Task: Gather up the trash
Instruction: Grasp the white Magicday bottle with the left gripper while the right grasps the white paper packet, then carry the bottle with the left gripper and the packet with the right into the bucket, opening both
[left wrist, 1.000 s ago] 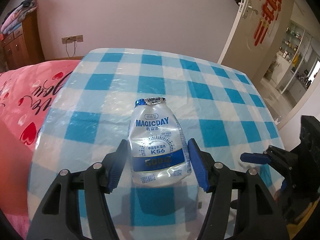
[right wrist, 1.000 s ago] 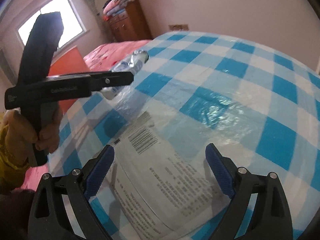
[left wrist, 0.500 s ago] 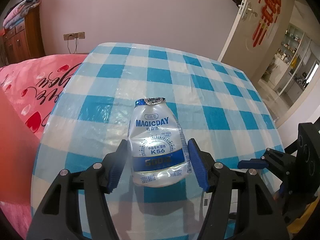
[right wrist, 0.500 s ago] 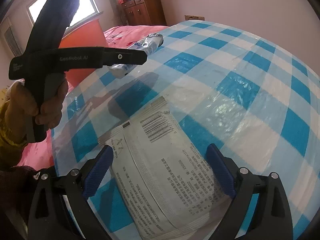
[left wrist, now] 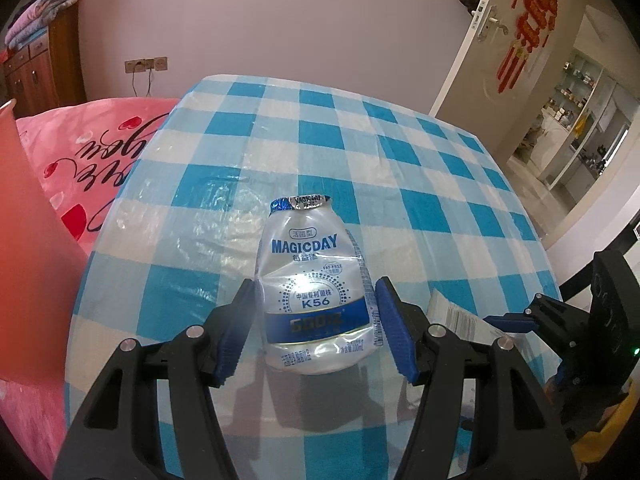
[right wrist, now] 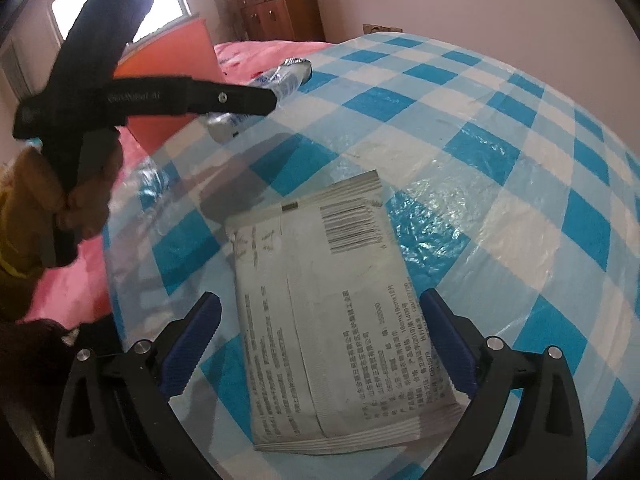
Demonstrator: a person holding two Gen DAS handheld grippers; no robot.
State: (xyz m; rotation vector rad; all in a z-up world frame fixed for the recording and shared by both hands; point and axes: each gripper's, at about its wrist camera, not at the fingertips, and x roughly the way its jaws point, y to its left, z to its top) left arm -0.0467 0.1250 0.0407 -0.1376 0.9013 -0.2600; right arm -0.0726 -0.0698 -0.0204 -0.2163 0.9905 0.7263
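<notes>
A crushed clear MAGICDAY drink bottle with a blue label sits upright between the blue pads of my left gripper, which is shut on it just above the checked tablecloth. From the right wrist view the same bottle sticks out past the left gripper's finger. A flat white packet with a barcode and printed text lies on the cloth. My right gripper straddles its near end with the jaws still opening, and the pads stand clear of its edges. A corner of the packet shows in the left wrist view.
The table wears a blue and white checked cloth under shiny plastic. A pink bed cover lies beside it on the left. An orange-red object stands close at the far left. An open door is at the back right.
The left gripper carried the bottle leftward, and the orange-red object grew at the left edge. The right gripper closed in over the packet, which now lies squarely between its wider jaws.
</notes>
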